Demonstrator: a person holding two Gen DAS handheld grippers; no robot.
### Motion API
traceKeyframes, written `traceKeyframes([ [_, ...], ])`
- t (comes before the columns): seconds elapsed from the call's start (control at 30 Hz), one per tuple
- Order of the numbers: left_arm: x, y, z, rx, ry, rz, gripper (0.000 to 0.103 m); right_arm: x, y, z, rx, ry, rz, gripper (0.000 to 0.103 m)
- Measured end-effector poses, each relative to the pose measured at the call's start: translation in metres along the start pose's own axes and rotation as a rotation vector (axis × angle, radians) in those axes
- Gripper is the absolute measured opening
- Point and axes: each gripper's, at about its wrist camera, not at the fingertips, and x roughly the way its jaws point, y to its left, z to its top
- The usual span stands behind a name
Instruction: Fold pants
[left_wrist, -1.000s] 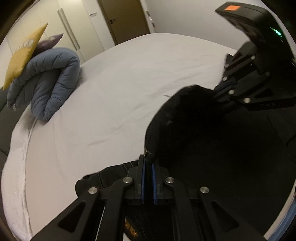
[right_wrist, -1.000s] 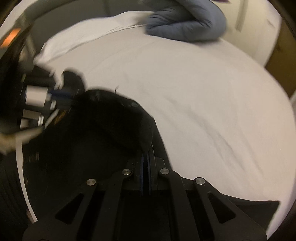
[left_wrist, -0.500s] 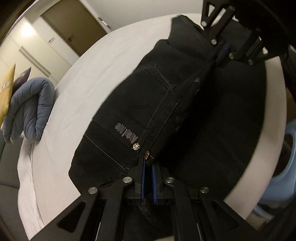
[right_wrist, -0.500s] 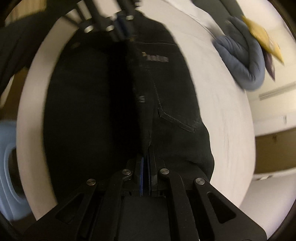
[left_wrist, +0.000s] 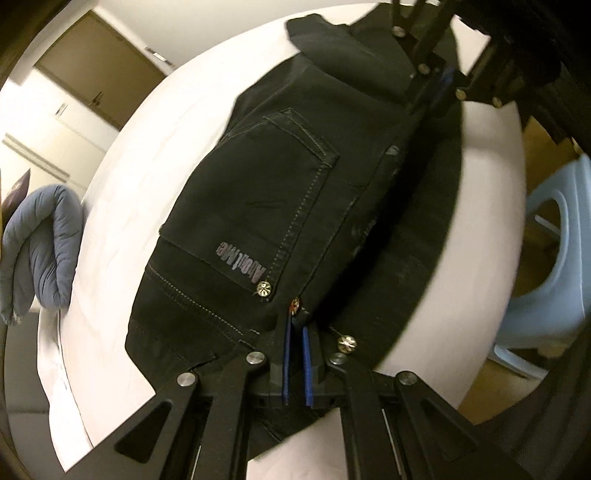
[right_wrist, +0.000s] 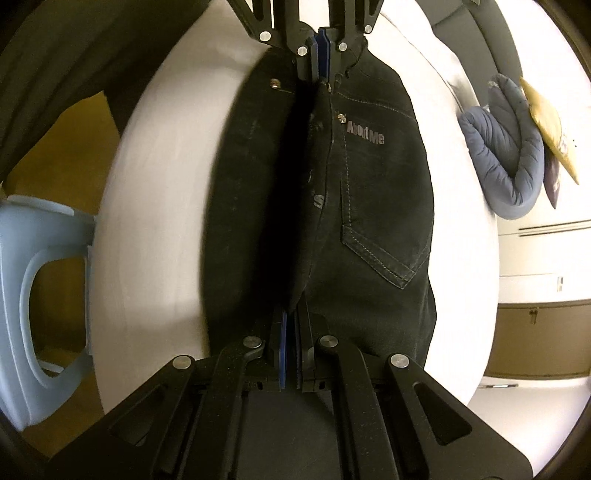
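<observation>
The black pants (left_wrist: 266, 206) lie on the white bed (left_wrist: 122, 192), folded along their length so that one half rests over the other, with the back pocket (left_wrist: 295, 170) and a printed label facing up. The left gripper (left_wrist: 295, 321) is closed tight on the waistband end, near a metal rivet, and the cloth is pinched between its blue fingers (left_wrist: 285, 354). The right gripper (right_wrist: 291, 317) is closed as well, and it holds the same folded edge further down the pants. So the two grippers face each other, and the long axis of the pants runs straight from one to the other, with the raised fold stretched between them. I judge that the next move is to lay this edge flat on the bed and then bring one end over the other. A folded blue quilt (right_wrist: 506, 162) sits well apart from the pants, and a pale blue stool (right_wrist: 40, 295) stands beside the bed. No container is seen here.
</observation>
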Motion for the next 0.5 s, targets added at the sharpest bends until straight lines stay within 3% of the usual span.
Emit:
traceKeyframes([
  [0.13,0.007,0.021,0.002,0.006,0.001,-0.032,0.004,-0.004,0.014,0.001,-0.045,0.008,-0.012,0.002],
  [0.5,0.014,0.022,0.002,0.017,0.01,-0.054,0.005,0.002,0.005,-0.003,-0.031,0.018,-0.02,0.002],
])
